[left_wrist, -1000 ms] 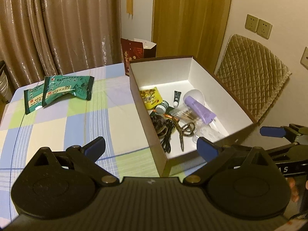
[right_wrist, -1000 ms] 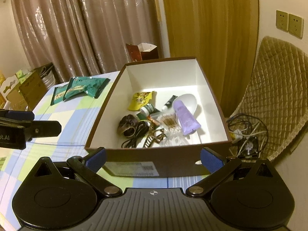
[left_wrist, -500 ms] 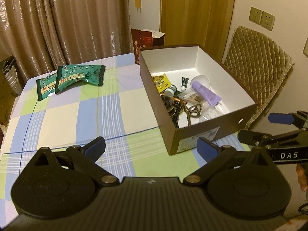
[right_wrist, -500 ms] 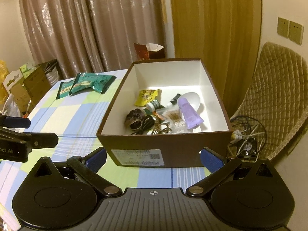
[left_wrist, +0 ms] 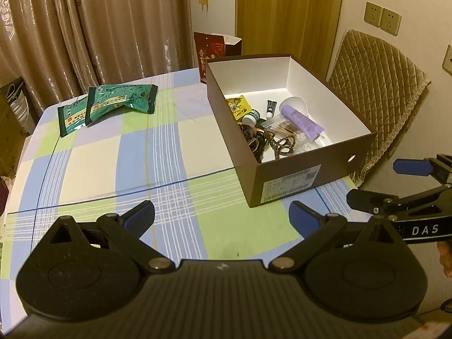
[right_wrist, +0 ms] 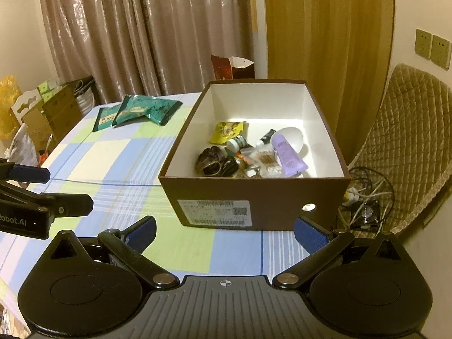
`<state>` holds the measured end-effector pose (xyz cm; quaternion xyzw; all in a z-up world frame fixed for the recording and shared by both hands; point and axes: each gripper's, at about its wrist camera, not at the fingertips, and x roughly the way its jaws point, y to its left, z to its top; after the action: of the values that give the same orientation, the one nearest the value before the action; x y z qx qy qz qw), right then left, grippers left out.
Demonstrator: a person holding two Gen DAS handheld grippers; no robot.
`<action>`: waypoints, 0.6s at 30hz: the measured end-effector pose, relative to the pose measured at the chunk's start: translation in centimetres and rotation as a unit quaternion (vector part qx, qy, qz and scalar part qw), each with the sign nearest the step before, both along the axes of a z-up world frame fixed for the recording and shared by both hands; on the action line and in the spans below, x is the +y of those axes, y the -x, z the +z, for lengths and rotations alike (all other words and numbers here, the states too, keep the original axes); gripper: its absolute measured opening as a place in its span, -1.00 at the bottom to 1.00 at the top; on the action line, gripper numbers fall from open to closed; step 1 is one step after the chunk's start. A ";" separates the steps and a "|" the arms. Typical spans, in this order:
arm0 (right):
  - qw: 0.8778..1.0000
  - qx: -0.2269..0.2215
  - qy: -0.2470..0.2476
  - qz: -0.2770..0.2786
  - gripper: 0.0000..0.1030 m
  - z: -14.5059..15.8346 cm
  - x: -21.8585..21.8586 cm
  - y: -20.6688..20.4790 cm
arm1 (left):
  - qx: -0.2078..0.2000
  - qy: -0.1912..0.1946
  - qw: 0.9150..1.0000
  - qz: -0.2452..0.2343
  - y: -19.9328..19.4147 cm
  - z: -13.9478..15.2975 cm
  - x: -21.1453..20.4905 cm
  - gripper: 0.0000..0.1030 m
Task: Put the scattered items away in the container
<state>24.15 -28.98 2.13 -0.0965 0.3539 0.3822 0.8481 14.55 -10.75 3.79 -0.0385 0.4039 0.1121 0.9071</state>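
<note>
left tool (left_wrist: 221, 216) spread, empty | right tool (right_wrist: 224, 233) spread, facing box (right_wrist: 254, 197) near wall

Table under blue, green and cream checked cloth (left_wrist: 118, 152). Behind it: shiny brown pleated curtains (left_wrist: 99, 28), wooden door (left_wrist: 288, 11). To its right: quilted tan chair (left_wrist: 378, 84), cream wall with sockets (left_wrist: 382, 18).

Both wrist views face box (left_wrist: 291, 182) obliquely, near.
</note>
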 end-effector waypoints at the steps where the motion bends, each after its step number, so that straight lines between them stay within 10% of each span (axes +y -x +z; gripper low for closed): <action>1: 1.000 0.001 0.000 0.000 0.96 0.0 0.0 0.1 | 0.001 0.000 1.000 0.000 0.1 0.0 0.0 0.94; 18: 1.000 0.003 0.005 -0.002 0.96 -0.6 -0.7 1.4 | 0.012 -0.003 1.000 -0.004 0.9 -0.7 -0.8 0.94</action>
<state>22.71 -29.71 1.54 -0.0988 0.3587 0.3794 0.8471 13.63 -11.56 3.05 -0.0326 0.4141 0.1105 0.9029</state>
